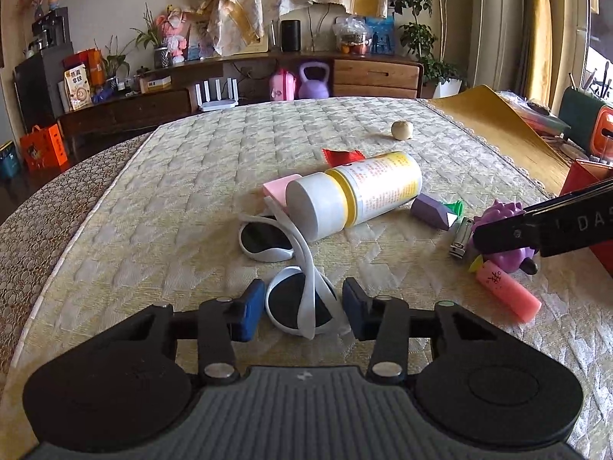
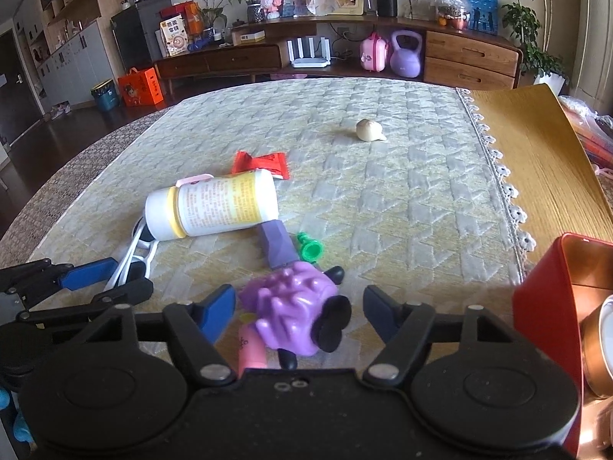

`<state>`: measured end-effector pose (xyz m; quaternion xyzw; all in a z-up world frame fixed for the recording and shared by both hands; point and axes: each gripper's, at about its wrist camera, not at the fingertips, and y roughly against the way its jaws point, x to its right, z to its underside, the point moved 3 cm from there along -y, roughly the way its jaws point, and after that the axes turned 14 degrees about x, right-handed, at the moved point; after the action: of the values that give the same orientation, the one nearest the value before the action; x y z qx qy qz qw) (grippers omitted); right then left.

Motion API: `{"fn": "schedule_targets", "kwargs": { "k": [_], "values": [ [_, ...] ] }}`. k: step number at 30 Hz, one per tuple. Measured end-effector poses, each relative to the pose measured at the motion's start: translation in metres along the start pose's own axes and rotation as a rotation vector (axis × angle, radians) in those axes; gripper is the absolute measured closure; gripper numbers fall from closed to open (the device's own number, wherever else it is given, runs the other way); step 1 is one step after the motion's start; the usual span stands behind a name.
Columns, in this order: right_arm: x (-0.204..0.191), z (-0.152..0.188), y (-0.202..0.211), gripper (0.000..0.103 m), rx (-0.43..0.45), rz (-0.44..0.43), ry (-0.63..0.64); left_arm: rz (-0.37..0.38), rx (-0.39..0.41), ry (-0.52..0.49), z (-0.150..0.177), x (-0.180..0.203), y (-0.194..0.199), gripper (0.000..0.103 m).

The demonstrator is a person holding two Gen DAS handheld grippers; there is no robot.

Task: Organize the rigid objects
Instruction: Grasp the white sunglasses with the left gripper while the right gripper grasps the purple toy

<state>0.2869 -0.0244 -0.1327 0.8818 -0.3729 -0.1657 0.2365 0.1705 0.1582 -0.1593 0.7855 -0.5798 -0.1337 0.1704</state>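
Observation:
White sunglasses [image 1: 285, 268] lie on the quilted table; one lens sits between the blue pads of my left gripper [image 1: 300, 312], which is open around it. A white and yellow bottle [image 1: 354, 191] lies on its side behind them. My right gripper [image 2: 300, 316] is open around a purple spiky toy [image 2: 293, 308] with black feet. A pink tube [image 1: 507, 291] lies beside the toy. A purple block [image 2: 277, 243], a green cap [image 2: 310, 249], a metal nail clipper [image 1: 461, 237] and a red packet [image 2: 264, 165] lie nearby. The left gripper also shows in the right wrist view [image 2: 109, 278].
A red open box [image 2: 551, 306] with a copper tin inside stands at the right. A garlic bulb [image 2: 369, 130] lies farther back. A pink case [image 1: 277, 189] sits behind the bottle cap. A yellow wood-grain mat [image 2: 536, 153] covers the table's right side.

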Motion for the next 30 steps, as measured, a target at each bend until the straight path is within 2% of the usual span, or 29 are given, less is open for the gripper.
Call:
{"fn": "schedule_targets", "kwargs": {
  "k": [2, 11, 21, 30],
  "values": [
    [-0.003, 0.0, 0.0, 0.041, 0.001, 0.004, 0.008, -0.002, -0.001, 0.003, 0.0, 0.0, 0.0, 0.06],
    [-0.002, 0.004, 0.014, 0.042, 0.003, 0.024, 0.008, -0.011, -0.017, 0.048, -0.003, -0.006, 0.004, 0.061],
    [0.003, 0.005, 0.055, 0.042, 0.032, 0.033, -0.014, -0.011, 0.004, 0.063, -0.017, -0.01, 0.026, 0.061],
    [0.009, 0.0, 0.102, 0.042, 0.065, 0.047, -0.024, 0.052, 0.034, 0.071, -0.043, 0.007, 0.061, 0.061]
  ]
}}
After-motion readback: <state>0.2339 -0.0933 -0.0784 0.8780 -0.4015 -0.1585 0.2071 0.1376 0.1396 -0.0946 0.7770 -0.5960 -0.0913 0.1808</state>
